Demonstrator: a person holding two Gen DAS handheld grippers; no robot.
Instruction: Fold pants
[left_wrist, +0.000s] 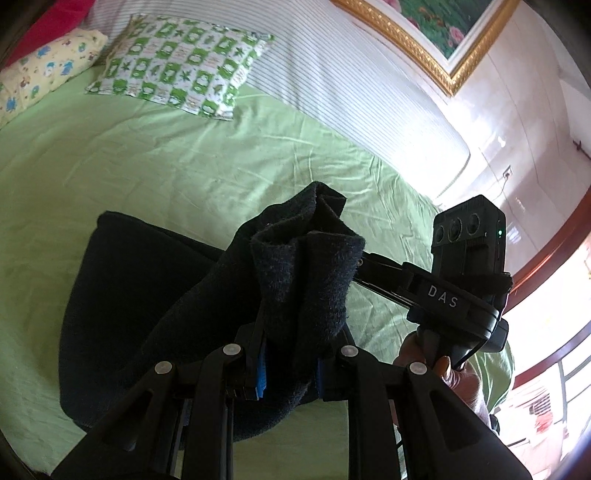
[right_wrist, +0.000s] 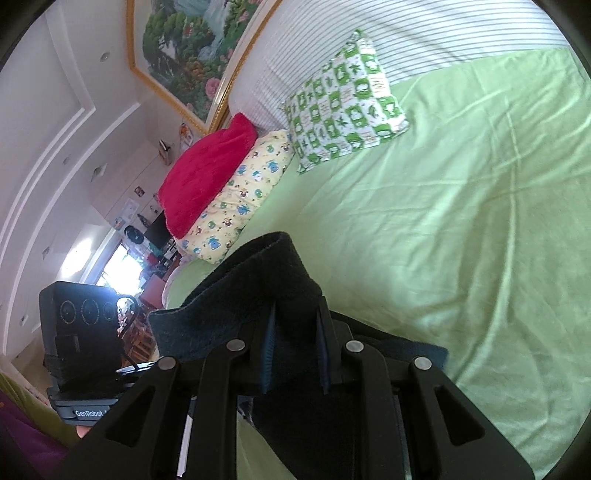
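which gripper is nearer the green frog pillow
Hard to call, perhaps the left. Both the left gripper and right gripper hold the dark pants well short of the pillow.

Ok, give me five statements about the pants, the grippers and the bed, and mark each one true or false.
1. The left gripper is clamped on the dark pants. True.
2. The right gripper hangs open with nothing in it. False: it is shut on the pants' dark fabric too.
3. The pants lie wholly flat on the green sheet. False: the gripped part is lifted, and only the rest lies on the sheet.
4. A green and white patterned pillow lies near the striped headboard. True.
5. The red blanket is spread over the middle of the bed. False: it is bunched beside the yellow pillow.
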